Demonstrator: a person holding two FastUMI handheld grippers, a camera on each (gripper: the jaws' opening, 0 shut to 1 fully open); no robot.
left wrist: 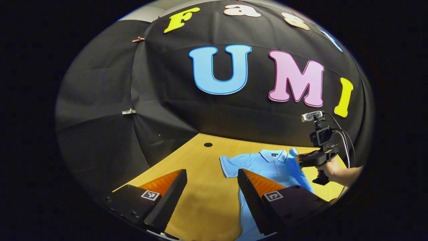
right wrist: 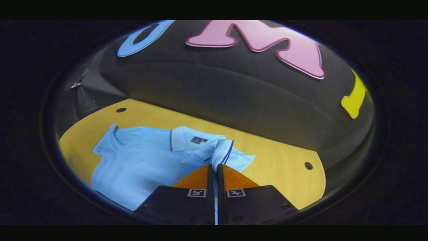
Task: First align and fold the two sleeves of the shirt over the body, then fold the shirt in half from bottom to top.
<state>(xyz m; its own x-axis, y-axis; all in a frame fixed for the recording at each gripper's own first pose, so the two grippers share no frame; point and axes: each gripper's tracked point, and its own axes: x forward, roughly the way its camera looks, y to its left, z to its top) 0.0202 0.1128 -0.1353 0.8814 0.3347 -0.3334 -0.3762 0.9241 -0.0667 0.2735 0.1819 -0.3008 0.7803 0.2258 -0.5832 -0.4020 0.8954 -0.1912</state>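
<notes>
Right tool (right wrist: 214, 167) pinches shirt (right wrist: 143, 160) sleeve (right wrist: 223, 150) shut; left tool (left wrist: 211, 177) gapes wide above table (left wrist: 200, 187).

The shirt (right wrist: 140, 164) lay flat on the table (right wrist: 281, 164), collar toward the booth wall. My right gripper (right wrist: 214, 166) held its sleeve (right wrist: 222, 152) over the body. My left gripper (left wrist: 212, 180) hung above the table, left of the shirt.

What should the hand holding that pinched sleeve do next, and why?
Probably carry the sleeve inward over the shirt body and lay it flat. The right gripper is shut on that sleeve, lifted at the shoulder, while the left gripper hangs open above the table, holding nothing.
</notes>
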